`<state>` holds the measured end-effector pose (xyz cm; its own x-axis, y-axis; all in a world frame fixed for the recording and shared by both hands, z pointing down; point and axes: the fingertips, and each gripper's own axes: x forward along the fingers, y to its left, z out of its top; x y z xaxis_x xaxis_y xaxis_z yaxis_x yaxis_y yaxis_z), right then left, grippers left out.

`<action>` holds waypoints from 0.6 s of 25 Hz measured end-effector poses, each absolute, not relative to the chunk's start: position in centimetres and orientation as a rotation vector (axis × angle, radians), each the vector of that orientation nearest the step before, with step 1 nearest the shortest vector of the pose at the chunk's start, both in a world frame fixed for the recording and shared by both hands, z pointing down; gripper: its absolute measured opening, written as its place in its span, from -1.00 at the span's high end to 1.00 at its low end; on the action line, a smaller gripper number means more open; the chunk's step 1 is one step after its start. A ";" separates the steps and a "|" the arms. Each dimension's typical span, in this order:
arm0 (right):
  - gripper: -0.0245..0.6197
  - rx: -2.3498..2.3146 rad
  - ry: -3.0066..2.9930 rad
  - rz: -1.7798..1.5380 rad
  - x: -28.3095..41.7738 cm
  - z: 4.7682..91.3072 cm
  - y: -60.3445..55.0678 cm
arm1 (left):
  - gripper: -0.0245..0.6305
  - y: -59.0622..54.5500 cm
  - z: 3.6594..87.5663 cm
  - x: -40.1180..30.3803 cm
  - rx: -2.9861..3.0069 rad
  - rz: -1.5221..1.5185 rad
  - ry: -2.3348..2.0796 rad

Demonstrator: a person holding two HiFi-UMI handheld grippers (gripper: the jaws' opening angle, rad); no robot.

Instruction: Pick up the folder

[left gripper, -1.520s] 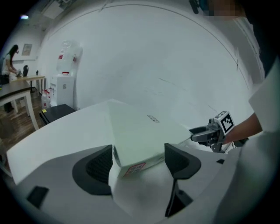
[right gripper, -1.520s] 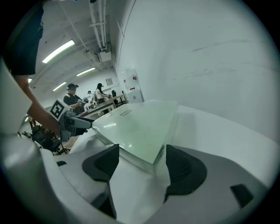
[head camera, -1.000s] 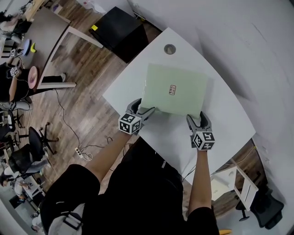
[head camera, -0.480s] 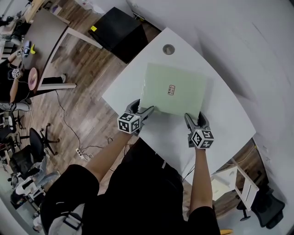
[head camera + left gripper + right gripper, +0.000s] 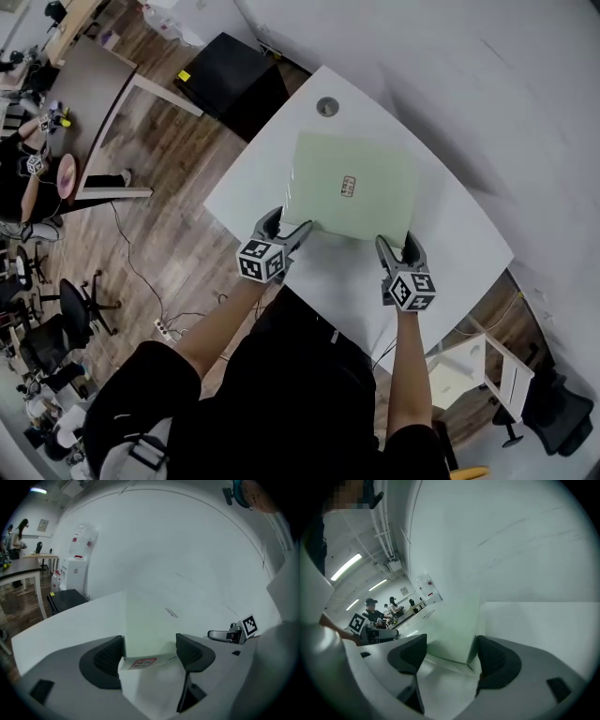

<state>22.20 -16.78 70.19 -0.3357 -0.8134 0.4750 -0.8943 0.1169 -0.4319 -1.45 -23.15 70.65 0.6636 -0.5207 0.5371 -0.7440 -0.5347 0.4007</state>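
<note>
Left gripper (image 5: pixel 289 222) and right gripper (image 5: pixel 396 242) gape open, empty, astride near corners of the green folder (image 5: pixel 367 176) (likely light, floppy: pinch both edges).

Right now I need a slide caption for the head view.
Open left gripper and open right gripper at near corners of green folder.

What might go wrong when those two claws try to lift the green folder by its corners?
The left gripper and right gripper both stand open round the near corners of the folder, so its thin edge might slip out as they shut. Gripped only there, the far side may sag or drag on the table.
</note>
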 end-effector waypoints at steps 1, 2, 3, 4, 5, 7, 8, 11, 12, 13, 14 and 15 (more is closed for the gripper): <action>-0.10 1.748 -2.265 0.987 22.6 69.4 -16.5 | -0.17 -23.0 69.9 -1.0 2.287 0.467 -0.974; -0.10 1.760 -2.275 0.957 23.0 68.5 -16.1 | -0.17 -22.7 69.1 -0.6 2.309 0.459 -0.974; -0.10 1.774 -2.284 0.926 23.3 67.6 -15.7 | -0.17 -22.3 68.2 -0.2 2.329 0.449 -0.974; -0.10 1.790 -2.292 0.895 23.7 66.6 -15.3 | -0.17 -22.1 67.4 0.3 2.349 0.436 -0.974; -0.10 1.809 -2.298 0.864 24.1 65.6 -14.9 | -0.17 -21.8 66.5 0.7 2.368 0.422 -0.973; -0.10 1.847 -2.306 0.815 24.8 63.8 -14.0 | -0.17 -21.4 64.8 1.5 2.404 0.396 -0.966; -0.10 1.863 -2.309 0.797 25.0 63.0 -13.3 | -0.17 -20.9 64.0 1.8 2.420 0.388 -0.961; -0.10 1.897 -2.309 0.743 25.6 60.8 -10.7 | -0.17 -18.7 62.0 2.6 2.459 0.374 -0.941; -0.10 1.907 -2.307 0.723 25.8 60.2 -9.8 | -0.17 -17.9 61.5 2.8 2.469 0.369 -0.936; -0.10 1.917 -2.303 0.707 25.9 59.6 -8.8 | -0.17 -17.1 61.1 3.0 2.475 0.365 -0.929; -0.10 1.929 -2.298 0.696 26.1 59.2 -7.9 | -0.17 -16.3 60.8 3.3 2.480 0.363 -0.921; -0.10 1.943 -2.290 0.692 26.2 58.9 -6.9 | -0.17 -15.5 60.6 3.5 2.484 0.362 -0.911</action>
<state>26.22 -6.90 58.93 -0.2041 -0.9227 0.3272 -0.9494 0.1050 -0.2961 3.49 -15.48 60.58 0.7450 -0.5387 0.3934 -0.6617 -0.6711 0.3342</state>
